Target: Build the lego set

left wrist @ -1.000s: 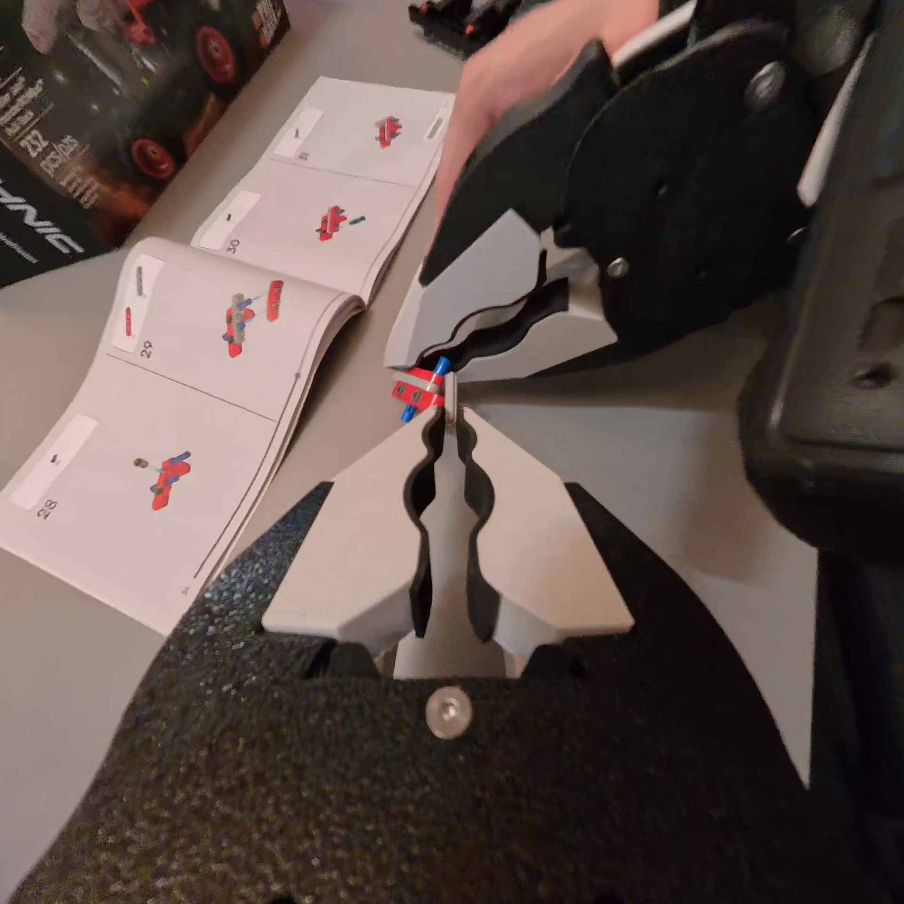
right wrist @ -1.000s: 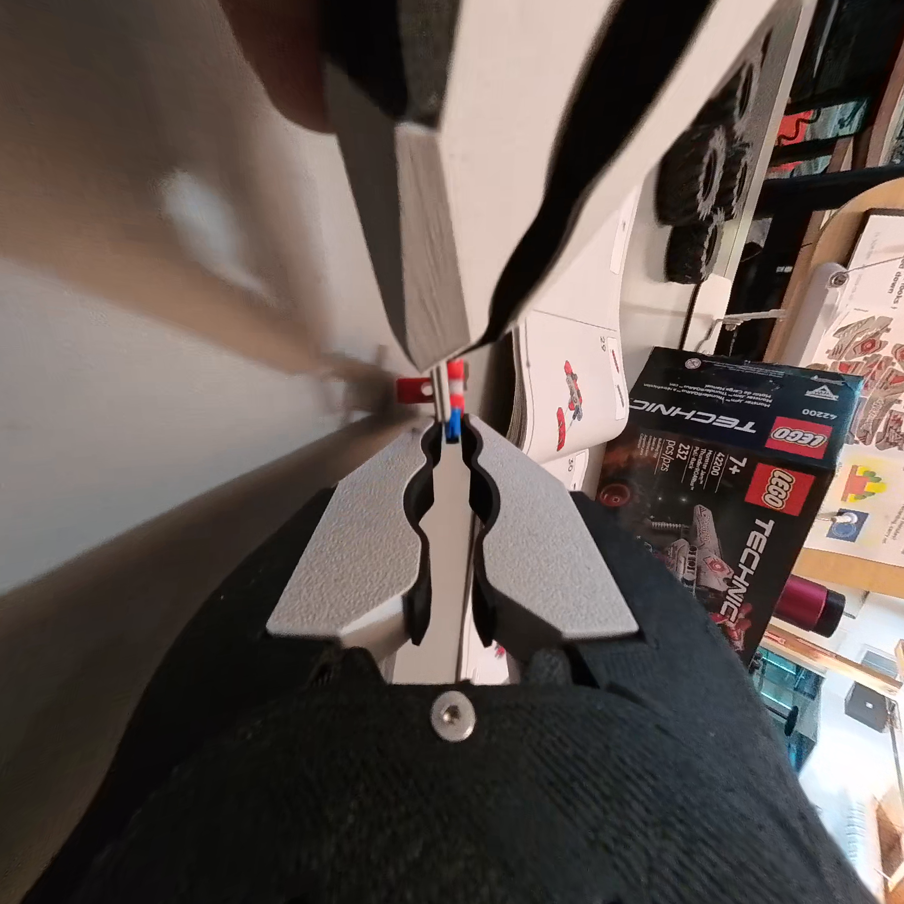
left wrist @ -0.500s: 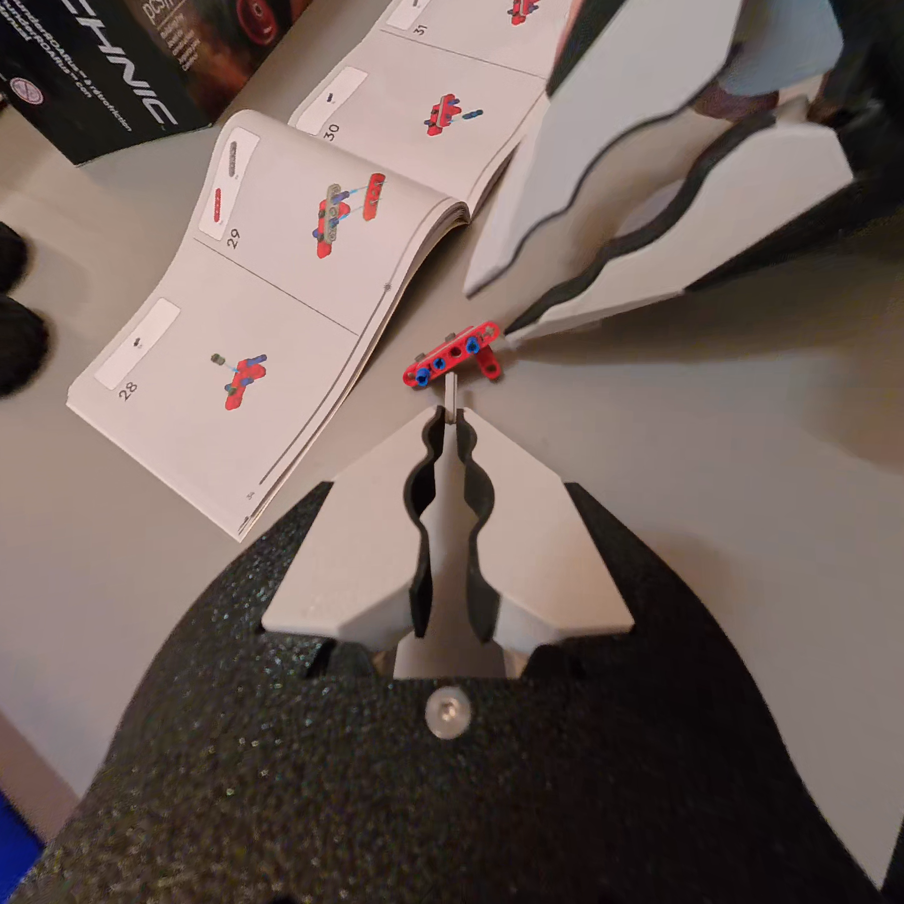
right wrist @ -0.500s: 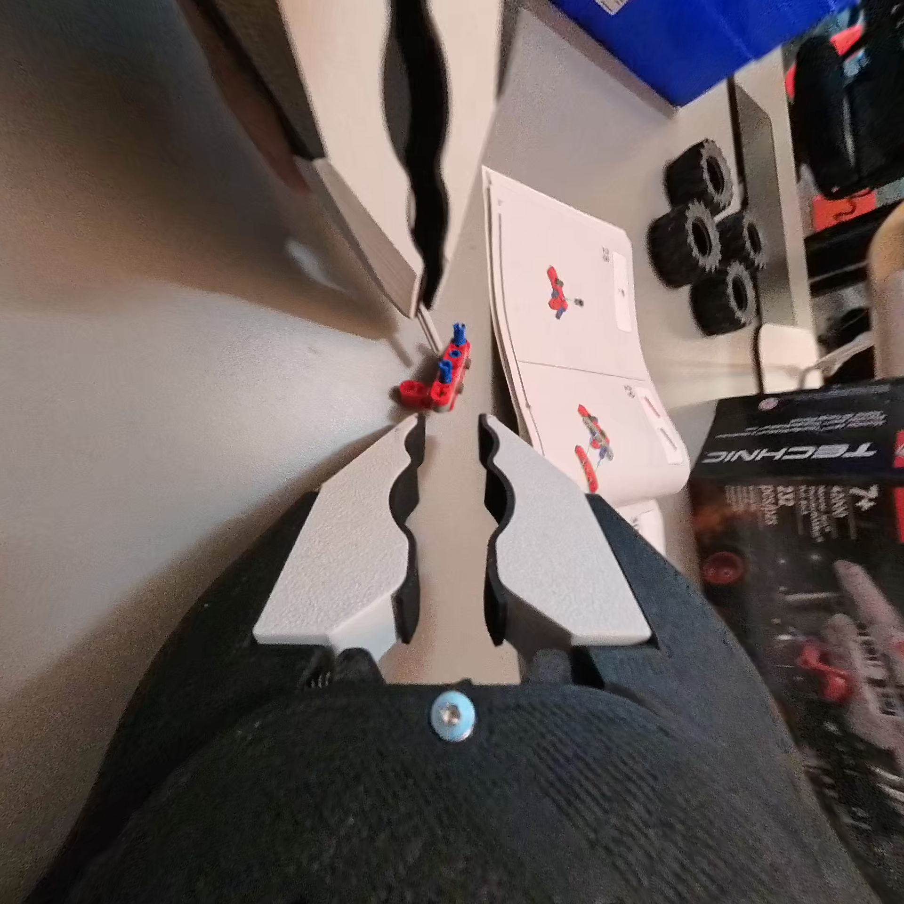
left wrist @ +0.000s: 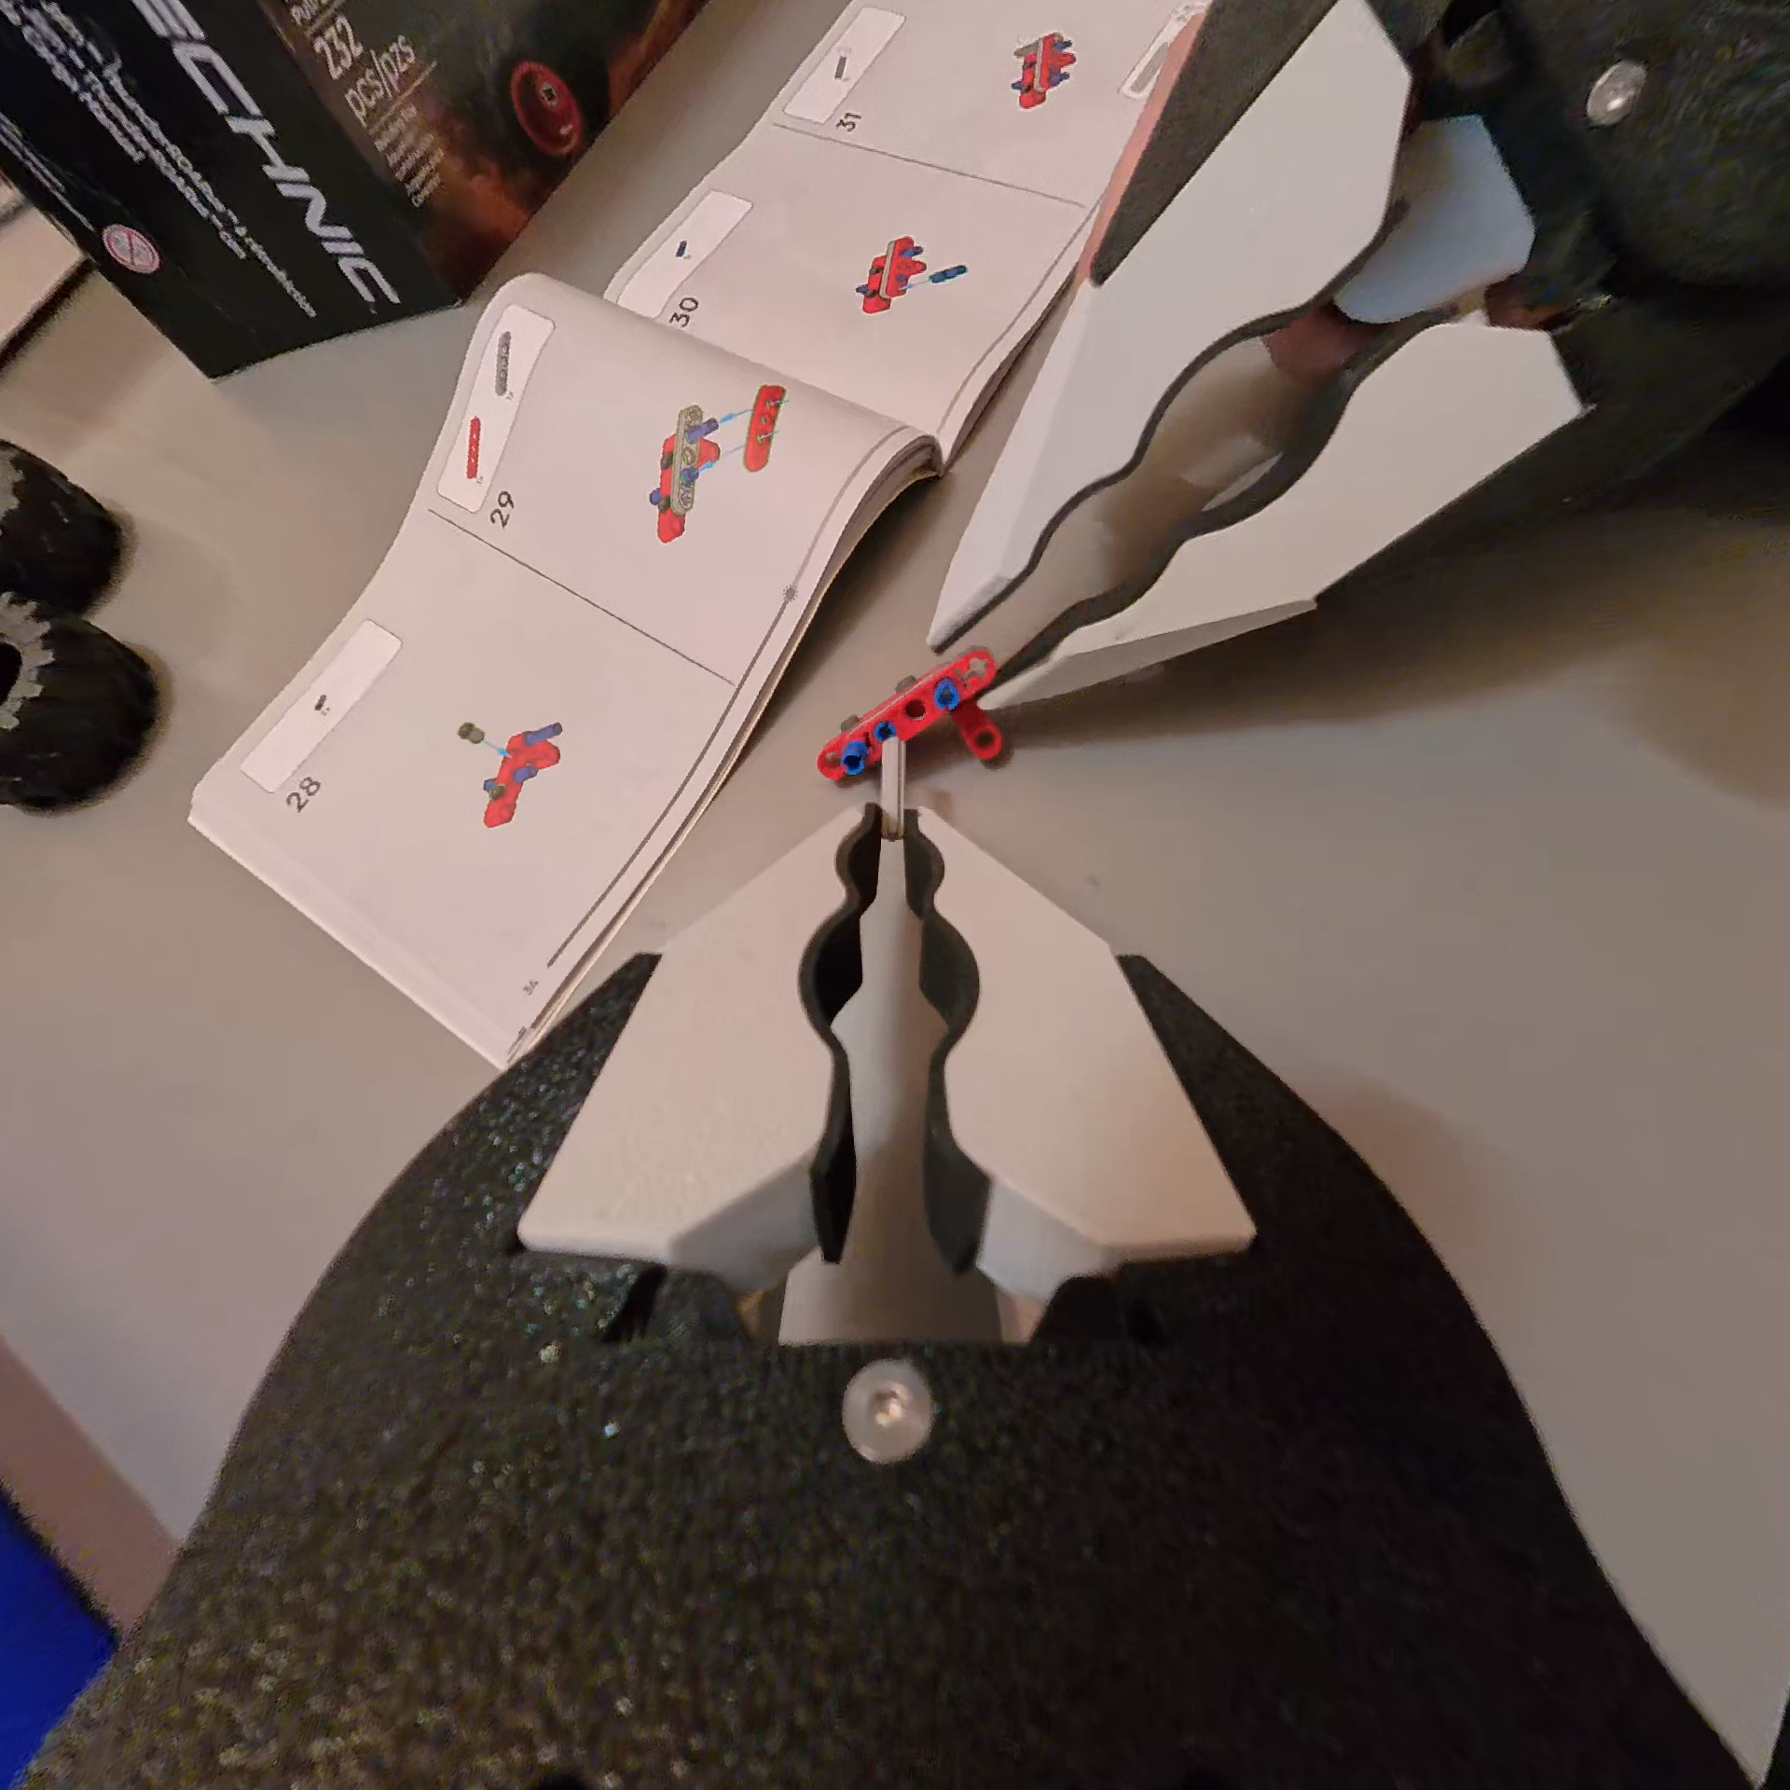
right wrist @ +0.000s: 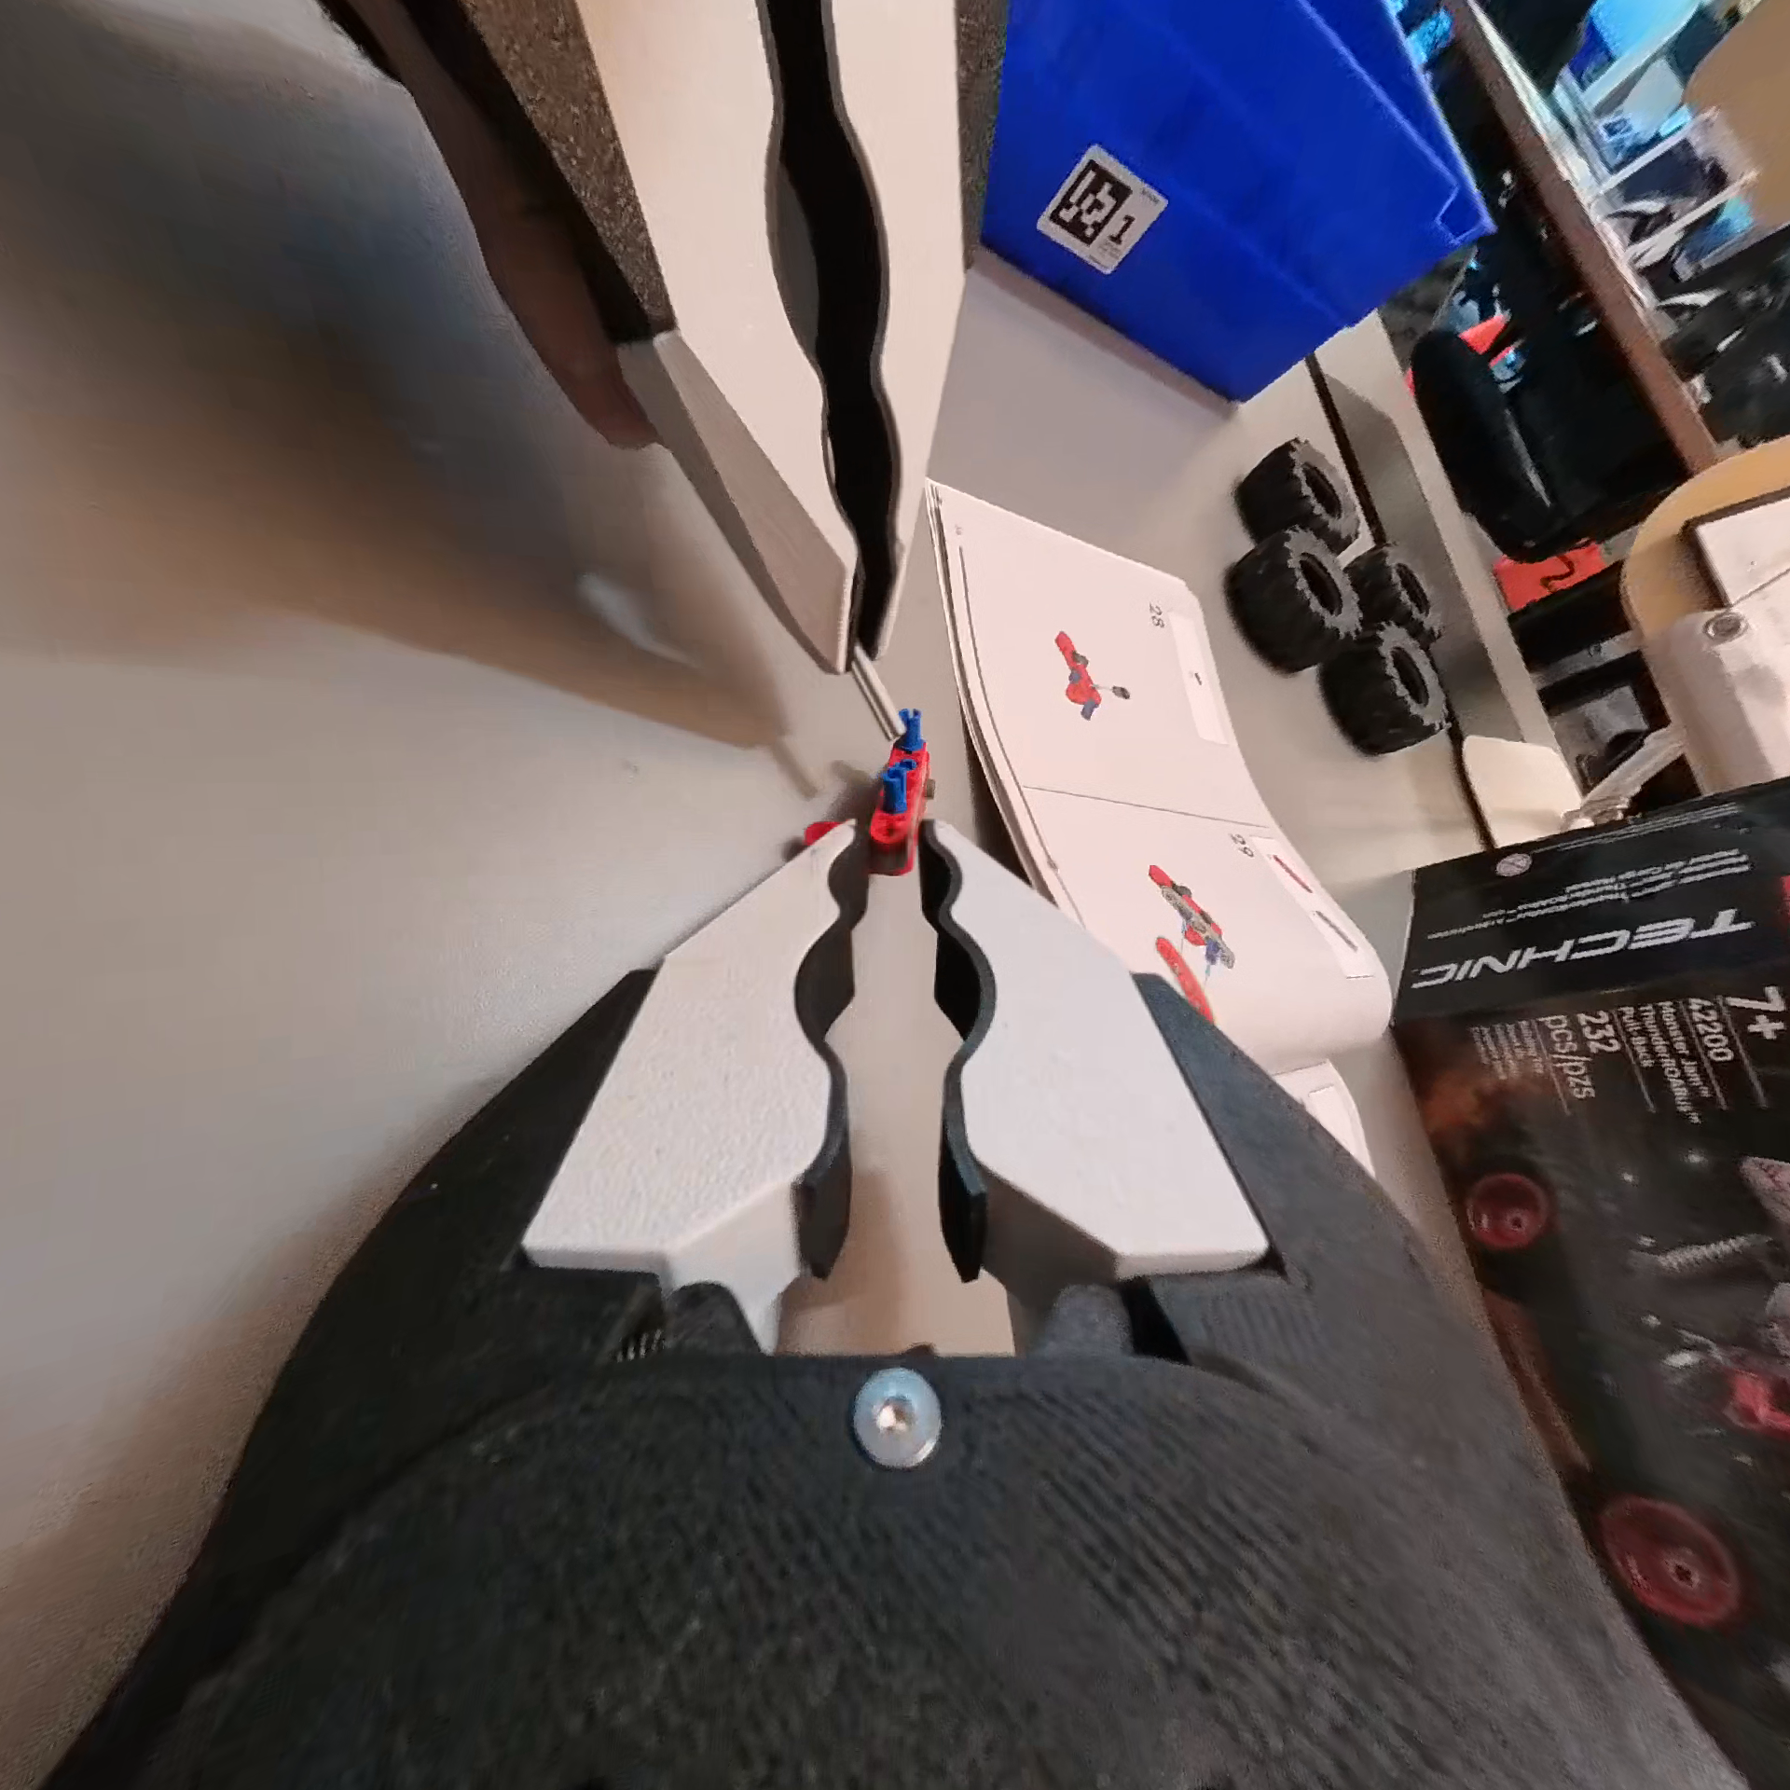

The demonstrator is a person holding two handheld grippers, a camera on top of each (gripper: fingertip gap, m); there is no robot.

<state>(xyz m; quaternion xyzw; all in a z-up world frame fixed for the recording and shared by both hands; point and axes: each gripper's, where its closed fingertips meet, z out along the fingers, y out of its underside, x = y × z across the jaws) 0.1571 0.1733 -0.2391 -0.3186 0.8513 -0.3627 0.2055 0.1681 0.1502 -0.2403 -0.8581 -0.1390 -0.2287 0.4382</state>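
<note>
A small red lego assembly [left wrist: 906, 712] with blue pins lies on the grey table [left wrist: 1356, 969]. My left gripper [left wrist: 896, 818] is shut on a thin grey piece [left wrist: 893, 780] that sticks out of its tips and touches the assembly. My right gripper [right wrist: 886, 838] is open, and its tips flank the near end of the red assembly [right wrist: 901, 804]. In the left wrist view the right gripper [left wrist: 969, 663] comes in from the upper right. In the right wrist view the left gripper [right wrist: 857, 659] hangs from the top with the grey piece [right wrist: 877, 699].
An open instruction booklet [left wrist: 581, 601] lies just left of the assembly. A black lego box [left wrist: 242, 174] stands behind it. Black tyres [left wrist: 58, 620] sit at the far left. A blue bin [right wrist: 1211, 174] stands beyond the left gripper. Only a small space, under 4 cm, lies between the two pairs of fingers.
One second ago both grippers pinched the assembly. The right gripper has let go and opened, and its tips now sit around the assembly's end. The left gripper stays shut on the grey piece.
</note>
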